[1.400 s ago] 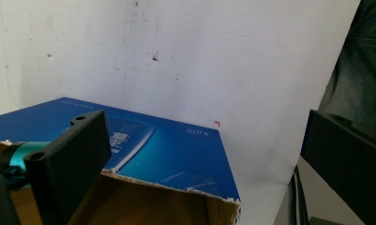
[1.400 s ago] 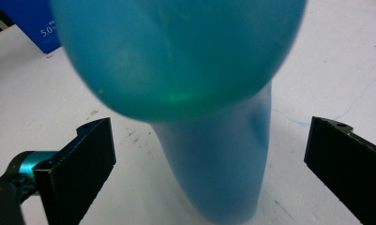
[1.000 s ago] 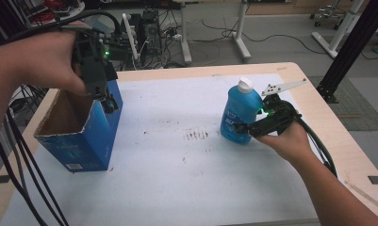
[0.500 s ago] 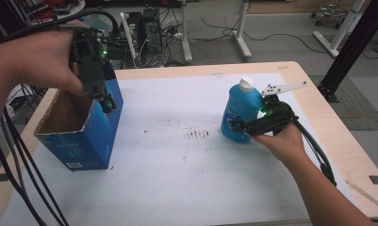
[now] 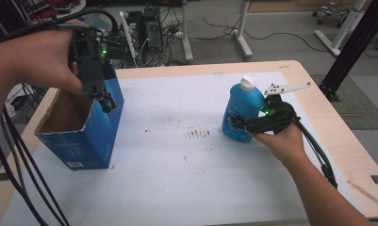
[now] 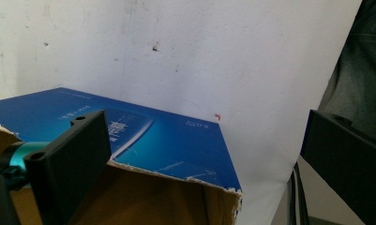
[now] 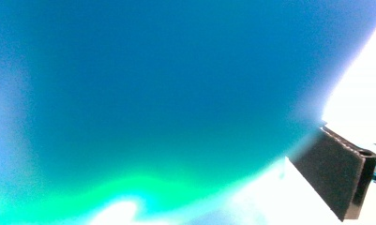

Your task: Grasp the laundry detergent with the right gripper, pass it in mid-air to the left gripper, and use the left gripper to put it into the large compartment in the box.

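Bottle [image 5: 242, 113]: blue plastic with a white cap, upright on the white surface [image 5: 177, 179], right against the right gripper [image 5: 247, 125]; in the right gripper view its blue wall [image 7: 153, 93] sits blurred directly ahead of the jaws.
Handling: judged fairly heavy if full, with smooth, rounded, probably slippery walls that may give a little under pressure; the lower to middle body, where the jaws sit now, looks the best place to take hold, not the narrow cap.
Right gripper: jaws spread to the bottle's width, one on each side of its lower body; they seem to pinch it, though firm contact is hard to confirm.
Box [image 5: 83, 127]: blue cardboard with a torn open top, directly below the left gripper [image 5: 106, 101], well apart from the bottle; likely light, stiff but crushable at the ragged rim [image 6: 176, 176].
Left gripper: jaws spread wide, holding nothing, one jaw inside the box's rim, the other beyond its outer wall.
Farther off: cables and table legs on the floor.
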Demonstrator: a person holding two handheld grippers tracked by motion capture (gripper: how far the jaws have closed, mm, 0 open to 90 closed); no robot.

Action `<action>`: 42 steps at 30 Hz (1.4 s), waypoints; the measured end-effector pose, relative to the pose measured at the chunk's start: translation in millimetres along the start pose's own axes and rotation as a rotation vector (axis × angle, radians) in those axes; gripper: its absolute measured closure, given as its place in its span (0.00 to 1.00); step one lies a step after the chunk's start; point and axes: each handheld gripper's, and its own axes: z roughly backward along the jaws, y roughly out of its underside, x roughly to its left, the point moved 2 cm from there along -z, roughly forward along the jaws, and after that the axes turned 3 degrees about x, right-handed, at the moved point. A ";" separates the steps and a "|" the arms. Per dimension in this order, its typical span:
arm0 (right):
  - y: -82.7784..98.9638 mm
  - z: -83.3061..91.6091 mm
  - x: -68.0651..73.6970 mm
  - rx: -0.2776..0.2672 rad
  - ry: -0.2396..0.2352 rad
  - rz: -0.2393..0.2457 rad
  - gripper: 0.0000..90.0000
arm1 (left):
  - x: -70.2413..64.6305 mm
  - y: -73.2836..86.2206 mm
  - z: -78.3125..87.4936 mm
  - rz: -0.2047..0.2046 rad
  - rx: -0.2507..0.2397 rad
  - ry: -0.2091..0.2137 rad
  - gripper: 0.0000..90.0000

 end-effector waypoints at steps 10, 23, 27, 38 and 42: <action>0.2 0.8 0.3 -0.006 -0.008 0.009 0.19 | 0.0 -2.0 -0.9 0.001 0.002 0.000 0.02; -0.3 1.7 0.1 -0.031 -0.022 0.023 0.29 | 1.6 -2.5 -2.3 -0.002 0.007 0.000 0.02; 0.0 0.9 0.6 -0.030 -0.019 0.030 0.31 | 1.6 -3.6 -3.0 -0.001 0.009 0.002 0.02; 1.2 -1.0 2.3 -0.029 -0.002 0.049 0.37 | 2.0 -4.5 -3.6 -0.004 0.011 -0.001 0.02; 1.7 -1.6 3.1 -0.036 0.001 0.064 0.42 | 2.2 -4.1 -3.2 -0.006 0.012 0.000 0.02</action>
